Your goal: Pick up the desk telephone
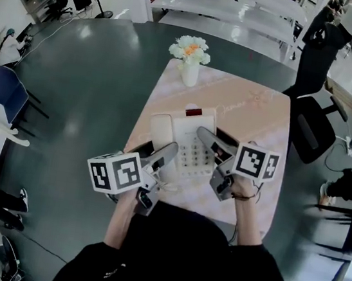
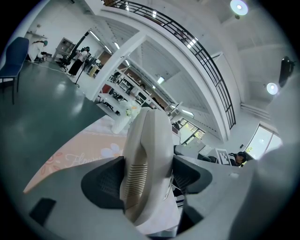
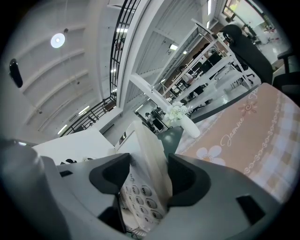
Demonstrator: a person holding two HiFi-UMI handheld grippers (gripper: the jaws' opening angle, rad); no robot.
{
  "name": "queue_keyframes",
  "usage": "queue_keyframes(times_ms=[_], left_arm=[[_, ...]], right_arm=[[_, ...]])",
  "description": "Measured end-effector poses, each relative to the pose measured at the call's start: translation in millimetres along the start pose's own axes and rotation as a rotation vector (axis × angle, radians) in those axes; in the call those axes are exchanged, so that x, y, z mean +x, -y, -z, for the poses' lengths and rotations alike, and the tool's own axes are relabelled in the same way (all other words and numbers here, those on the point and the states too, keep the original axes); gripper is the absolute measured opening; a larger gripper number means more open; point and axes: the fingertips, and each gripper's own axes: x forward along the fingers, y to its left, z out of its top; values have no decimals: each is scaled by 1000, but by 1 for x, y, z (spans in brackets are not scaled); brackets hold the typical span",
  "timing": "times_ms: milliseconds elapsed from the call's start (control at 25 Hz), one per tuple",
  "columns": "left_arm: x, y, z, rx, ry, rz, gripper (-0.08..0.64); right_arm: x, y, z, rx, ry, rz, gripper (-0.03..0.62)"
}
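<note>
Fingers (image 2: pixel 104 183) of left gripper (image 2: pixel 147 180) pinch ribbed cream handset (image 2: pixel 151 140); right gripper (image 3: pixel 143 176) clamps smooth desk telephone (image 3: pixel 140 199) edge.

The cream plastic desk telephone (image 1: pixel 186 138) sits in the middle of the tabletop (image 1: pixel 264 116), nearer its near edge, long side running towards the far edge. Its curved handset (image 1: pixel 162 130) lies in the cradle along the left side, with the grey number keypad (image 1: pixel 193 153) to its right and a small dark red window (image 1: pixel 193 112) at the far end. The left tool (image 1: pixel 155 148) is clamped across the handset, whose slotted grille (image 2: pixel 136 176) shows between the jaws. The right tool (image 1: pixel 218 139) grips the body's right edge beside the keys (image 3: pixel 140 194). Whether the base is off the tabletop cannot be told.
</note>
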Motion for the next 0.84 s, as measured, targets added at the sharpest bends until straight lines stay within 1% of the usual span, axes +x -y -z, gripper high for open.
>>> queue_keyframes(times_ms=[320,480,640,720,840], left_arm=[[0,2,-2,-1,3,-2,319],[0,3,-4,2,5,-5,318],[2,0,-3,-2,5,-8,318],[4,-2,-3,-3,7,-6,318],[7,-5,-2,-4,7,-6,318]], right_arm=[[0,0,-2,1,-1,1,244],[-5,8,-3,13,-9,59,244],[2,1,-2,21,0,-9,244],[3,5,-1,23,-1,-5,244],[2,13,-1,25,-5,30,244]])
